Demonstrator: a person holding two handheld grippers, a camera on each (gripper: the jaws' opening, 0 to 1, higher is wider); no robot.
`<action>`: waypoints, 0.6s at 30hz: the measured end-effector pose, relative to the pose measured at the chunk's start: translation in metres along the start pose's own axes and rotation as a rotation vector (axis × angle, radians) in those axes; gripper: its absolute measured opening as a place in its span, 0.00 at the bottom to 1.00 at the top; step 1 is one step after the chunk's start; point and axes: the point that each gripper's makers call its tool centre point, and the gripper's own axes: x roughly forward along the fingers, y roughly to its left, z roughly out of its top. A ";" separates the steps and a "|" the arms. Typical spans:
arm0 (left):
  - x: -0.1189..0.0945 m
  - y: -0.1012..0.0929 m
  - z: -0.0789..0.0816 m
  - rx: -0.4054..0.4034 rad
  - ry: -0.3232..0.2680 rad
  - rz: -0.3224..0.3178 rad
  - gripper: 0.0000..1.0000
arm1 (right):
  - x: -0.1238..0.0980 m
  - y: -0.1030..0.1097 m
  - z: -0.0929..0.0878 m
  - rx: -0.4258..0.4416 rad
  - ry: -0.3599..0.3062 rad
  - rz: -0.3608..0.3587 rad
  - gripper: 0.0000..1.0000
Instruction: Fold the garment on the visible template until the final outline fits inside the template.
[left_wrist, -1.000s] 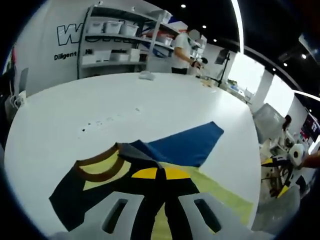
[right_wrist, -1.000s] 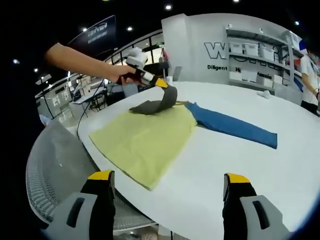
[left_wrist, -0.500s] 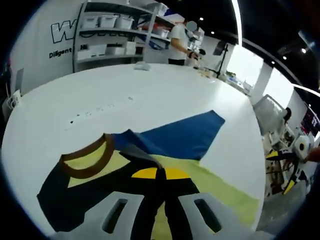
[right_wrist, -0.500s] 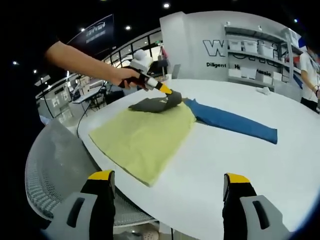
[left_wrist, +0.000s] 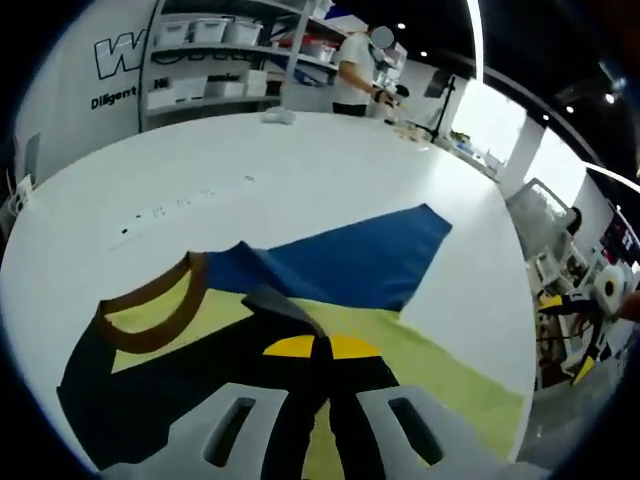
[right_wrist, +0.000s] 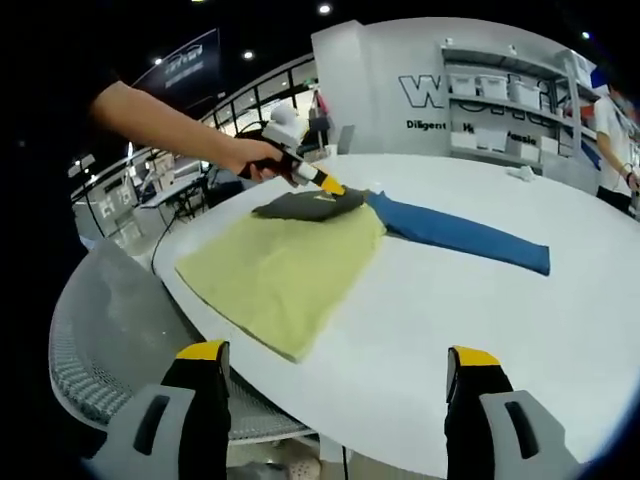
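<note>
A garment lies on the white round table (right_wrist: 520, 330): a yellow-green body (right_wrist: 285, 270), a blue sleeve (right_wrist: 460, 232) stretched to the right, and a dark grey sleeve (right_wrist: 300, 205) folded over the chest. My left gripper (right_wrist: 325, 186), held by a hand, is shut on that dark sleeve low over the garment. In the left gripper view the left gripper (left_wrist: 320, 350) has its yellow pads closed on the dark sleeve (left_wrist: 200, 370), with the brown collar (left_wrist: 150, 315) to the left and the blue sleeve (left_wrist: 350, 265) ahead. My right gripper (right_wrist: 337, 355) is open, off the table's near edge.
A grey mesh chair (right_wrist: 110, 330) stands against the table's near left edge. Shelves with white boxes (left_wrist: 220, 60) and a standing person (left_wrist: 355, 75) are behind the table. A small white object (left_wrist: 278, 116) lies at the far side of the table.
My left gripper has brought the lifted dark sleeve down and forward, so it now lies low across the garment's chest. My right gripper stays open and has barely moved.
</note>
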 end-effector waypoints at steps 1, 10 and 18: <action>0.002 -0.001 -0.001 0.000 0.003 -0.002 0.01 | 0.000 0.000 -0.001 0.002 0.000 0.000 0.87; 0.014 -0.005 -0.006 -0.033 0.027 -0.010 0.01 | -0.001 -0.002 -0.003 0.013 0.006 -0.006 0.87; 0.020 -0.010 -0.008 -0.049 0.041 -0.027 0.03 | -0.001 -0.004 -0.003 0.016 0.010 -0.010 0.87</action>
